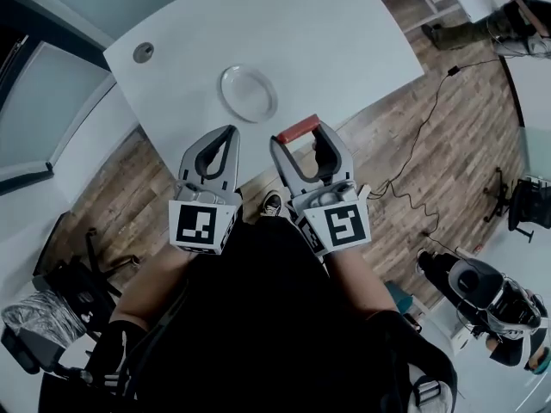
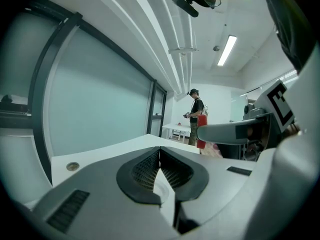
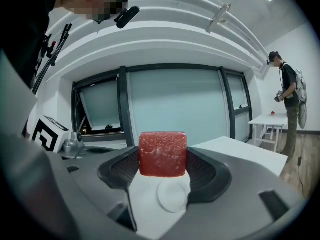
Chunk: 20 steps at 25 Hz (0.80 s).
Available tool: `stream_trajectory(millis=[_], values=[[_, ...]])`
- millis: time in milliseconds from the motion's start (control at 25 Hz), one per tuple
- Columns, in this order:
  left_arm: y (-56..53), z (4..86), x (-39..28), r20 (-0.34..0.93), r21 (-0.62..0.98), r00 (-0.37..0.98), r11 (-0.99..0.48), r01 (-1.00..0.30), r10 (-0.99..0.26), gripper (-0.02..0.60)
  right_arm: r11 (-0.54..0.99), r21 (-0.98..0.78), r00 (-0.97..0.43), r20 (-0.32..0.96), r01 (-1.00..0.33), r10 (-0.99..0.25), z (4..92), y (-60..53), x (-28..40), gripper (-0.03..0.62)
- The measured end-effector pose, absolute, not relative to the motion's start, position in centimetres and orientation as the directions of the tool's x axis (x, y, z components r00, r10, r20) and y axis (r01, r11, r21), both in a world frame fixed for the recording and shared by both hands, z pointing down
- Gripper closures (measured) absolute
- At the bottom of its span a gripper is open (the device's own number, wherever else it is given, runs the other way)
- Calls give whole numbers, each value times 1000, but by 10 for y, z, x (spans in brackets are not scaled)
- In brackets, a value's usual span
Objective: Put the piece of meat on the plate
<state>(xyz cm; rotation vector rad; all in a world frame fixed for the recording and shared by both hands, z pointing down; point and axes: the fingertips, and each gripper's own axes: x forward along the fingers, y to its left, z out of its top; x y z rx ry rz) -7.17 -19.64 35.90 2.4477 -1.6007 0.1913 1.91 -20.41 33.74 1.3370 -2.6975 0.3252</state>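
A red block of meat [image 3: 162, 154] is clamped between the jaws of my right gripper [image 3: 163, 156]; in the head view it shows as a red bar [image 1: 298, 129] across the tips of that gripper [image 1: 299, 134], at the near edge of the white table [image 1: 327, 33]. A clear round plate [image 1: 247, 93] lies on the table just beyond both grippers, and shows below the meat as a pale plate [image 3: 173, 195]. My left gripper [image 1: 231, 132] is shut with nothing in it, its tips pressed together [image 2: 160, 149], just short of the plate.
A small round metal cap [image 1: 143, 52] sits in the tabletop at far left. Black cables [image 1: 422, 144] run over the wooden floor at right. A standing person [image 3: 288, 104] is beside another white table [image 3: 267, 120]. Glass partitions [image 2: 95, 99] line the room.
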Motion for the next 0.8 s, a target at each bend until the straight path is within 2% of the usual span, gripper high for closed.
stream_trajectory(millis=[400,800], values=[[-220,389,-88,278,134,454,-434,-891,-847,577,561,-142,-576,292,-816,-764,373,-223,-9,301],[-237,428,-94,397,146,360,-330,-933,-844,577,632,-195,-651,384,-750,-654,421,-246,-21,301]])
